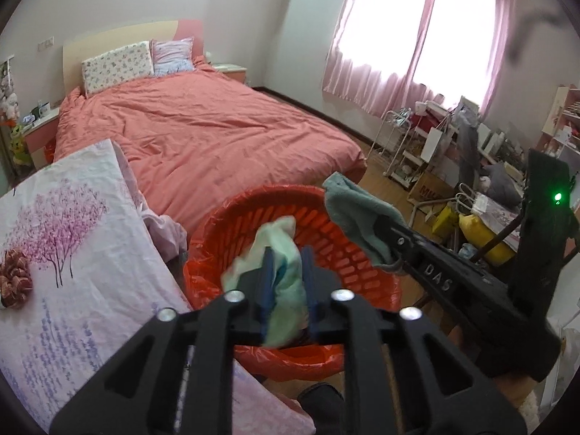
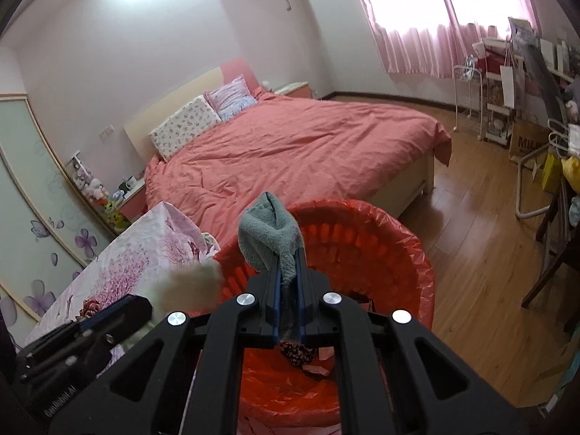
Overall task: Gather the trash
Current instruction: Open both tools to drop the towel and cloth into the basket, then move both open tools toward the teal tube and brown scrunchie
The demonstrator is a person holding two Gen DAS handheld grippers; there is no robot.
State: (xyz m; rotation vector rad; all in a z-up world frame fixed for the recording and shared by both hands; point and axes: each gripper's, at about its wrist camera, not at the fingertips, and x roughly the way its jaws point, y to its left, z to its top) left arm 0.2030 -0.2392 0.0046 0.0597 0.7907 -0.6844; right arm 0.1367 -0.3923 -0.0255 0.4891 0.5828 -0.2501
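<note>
A red basket [image 1: 286,190] [image 2: 398,246] lined with a red plastic bag stands on the floor below both grippers. My left gripper [image 1: 287,253] hangs over it, its blue pads spread a little apart. A pale green cloth [image 1: 279,239] sits blurred and loose between them; in the right wrist view the same cloth [image 2: 192,286] shows at the tip of the left gripper [image 2: 141,304]. My right gripper [image 2: 288,257] [image 1: 380,228] is shut on a grey-green fleecy cloth [image 2: 264,235] [image 1: 351,210], held above the basket's rim. A pinecone-like lump [image 2: 299,353] and pink paper scraps [image 2: 322,366] lie in the basket.
A bed with a salmon cover [image 1: 217,134] stands behind the basket. A blossom-printed sheet [image 1: 72,235] lies close on the left with a brown ruffled thing [image 1: 14,275] on it. A cluttered desk and shelves [image 1: 471,166] fill the right. Wooden floor [image 2: 489,253] lies beside the basket.
</note>
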